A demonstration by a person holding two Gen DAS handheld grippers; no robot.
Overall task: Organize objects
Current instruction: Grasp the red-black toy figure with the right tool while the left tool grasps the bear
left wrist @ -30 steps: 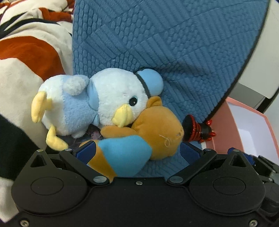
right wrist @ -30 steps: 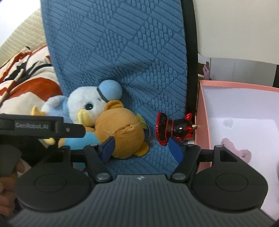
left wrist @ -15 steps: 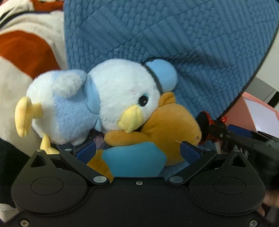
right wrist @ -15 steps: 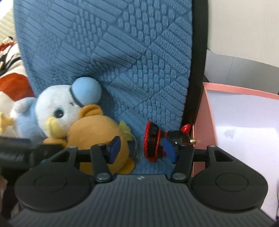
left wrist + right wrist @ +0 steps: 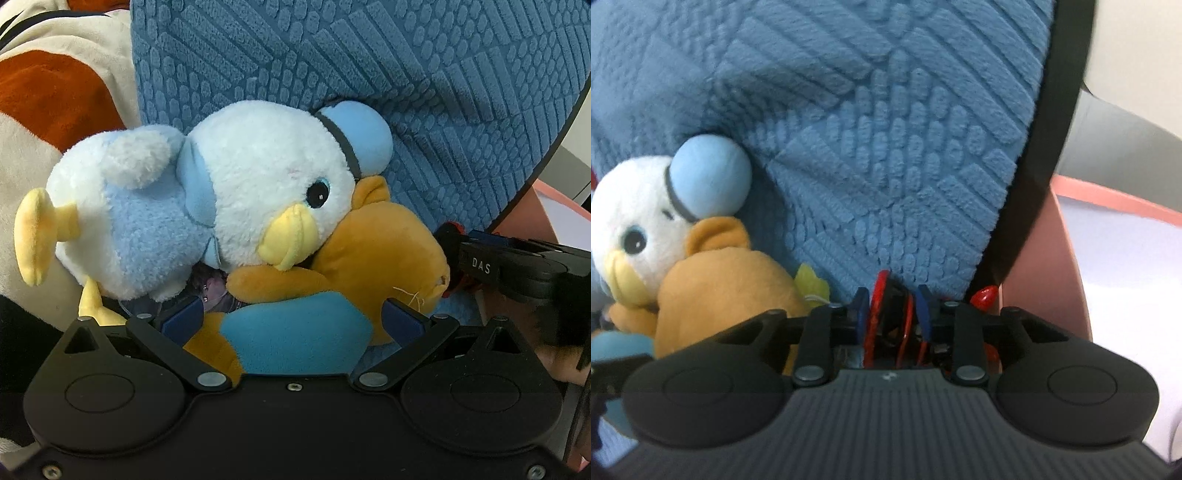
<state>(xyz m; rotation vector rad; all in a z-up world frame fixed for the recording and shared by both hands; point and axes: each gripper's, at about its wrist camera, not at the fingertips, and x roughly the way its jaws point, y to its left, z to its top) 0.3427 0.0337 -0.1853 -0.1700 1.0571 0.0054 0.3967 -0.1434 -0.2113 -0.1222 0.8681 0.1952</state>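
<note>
An orange plush with a blue body (image 5: 388,251) lies against a white and blue duck plush (image 5: 258,192) at the foot of a blue textured cushion (image 5: 406,74). My left gripper (image 5: 293,317) is open, its blue pads on either side of the orange plush's blue body. A small red and black toy figure (image 5: 886,321) sits to the right of the plush toys (image 5: 727,288), by the cushion's black edge. My right gripper (image 5: 893,308) has its jaws closing, with the pads pressed on that figure. Most of the figure is hidden behind the fingers.
A pink box with a white inside (image 5: 1067,258) stands just right of the cushion (image 5: 849,110). A cream, rust and black blanket (image 5: 55,99) lies to the left of the duck. A hand shows at the right edge of the left wrist view.
My right gripper moved in on the red and black figure and closed around it, and it now shows in the left wrist view. My left gripper sank closer to the plush toys.
</note>
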